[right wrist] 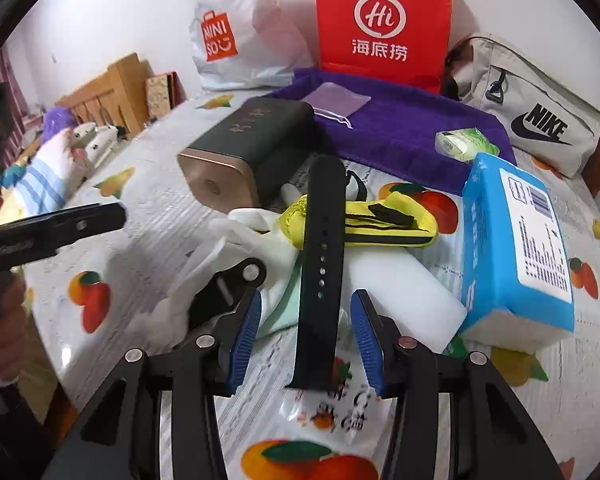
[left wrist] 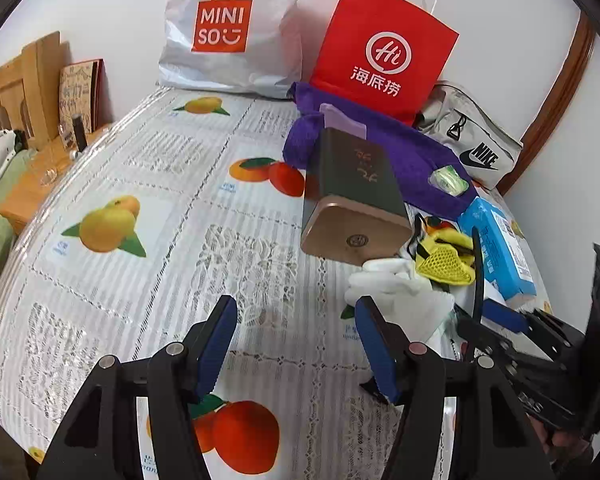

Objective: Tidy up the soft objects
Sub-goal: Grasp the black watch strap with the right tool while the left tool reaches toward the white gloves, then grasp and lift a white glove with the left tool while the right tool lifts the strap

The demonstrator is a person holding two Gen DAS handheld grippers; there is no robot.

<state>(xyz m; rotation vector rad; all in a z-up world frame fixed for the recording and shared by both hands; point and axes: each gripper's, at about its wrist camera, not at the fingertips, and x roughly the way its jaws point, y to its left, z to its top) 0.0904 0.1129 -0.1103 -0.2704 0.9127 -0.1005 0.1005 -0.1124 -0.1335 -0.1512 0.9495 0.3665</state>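
Fruit-print tablecloth [left wrist: 148, 184]: right gripper [right wrist: 304, 336] spread wide, black strap [right wrist: 322, 264] lying loose between its fingers, yellow band [right wrist: 384, 220] and white glove [right wrist: 256, 240] just beyond the tips; left gripper [left wrist: 296, 344] released, empty, glove beside its right finger.

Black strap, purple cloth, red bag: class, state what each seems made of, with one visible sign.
Black strap: probably matte rubber or silicone, smooth with punched holes. Purple cloth: likely terry towelling, fuzzy nap. Red bag: seemingly paper, crisp flat faces.
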